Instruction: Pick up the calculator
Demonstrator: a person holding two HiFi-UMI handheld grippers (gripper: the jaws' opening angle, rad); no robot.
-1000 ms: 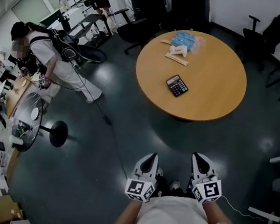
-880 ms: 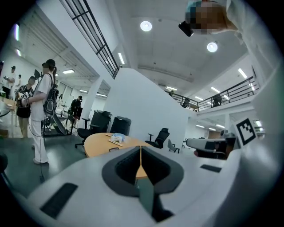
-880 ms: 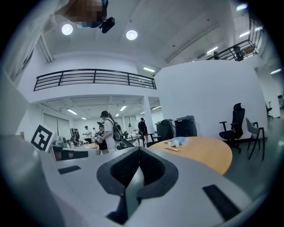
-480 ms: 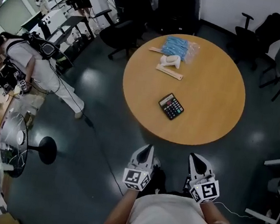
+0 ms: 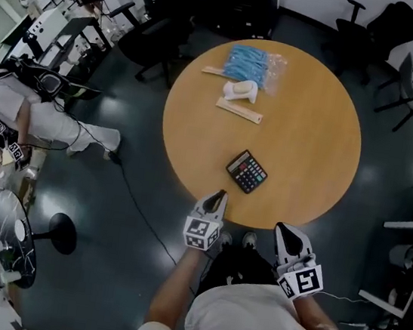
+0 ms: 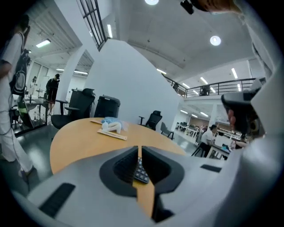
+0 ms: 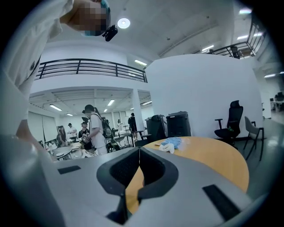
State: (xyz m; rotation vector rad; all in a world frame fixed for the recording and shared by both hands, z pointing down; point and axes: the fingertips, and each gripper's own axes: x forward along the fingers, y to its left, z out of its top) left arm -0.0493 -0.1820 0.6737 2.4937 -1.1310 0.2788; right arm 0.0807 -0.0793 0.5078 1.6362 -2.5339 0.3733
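Note:
A black calculator (image 5: 247, 171) lies flat on the round wooden table (image 5: 309, 137), near its front edge. My left gripper (image 5: 220, 195) is shut and empty; its tips reach just over the table's rim, a short way in front of and left of the calculator. In the left gripper view the calculator (image 6: 141, 170) shows just beyond the closed jaws (image 6: 139, 150). My right gripper (image 5: 286, 230) hangs shut and empty in front of the table's rim, over the floor. Its own view looks across the table past the closed tips (image 7: 139, 150).
At the table's far side lie a blue plastic packet (image 5: 249, 64), a white object (image 5: 240, 90) and a flat wooden strip (image 5: 238, 111). Black office chairs (image 5: 372, 31) stand behind the table. A person in white (image 5: 16, 107) bends over at the left, with a cable (image 5: 137, 200) trailing across the dark floor.
I have walked up to the table; it and the calculator now lie much closer. My left gripper has advanced to the table's rim. Both grippers stay shut.

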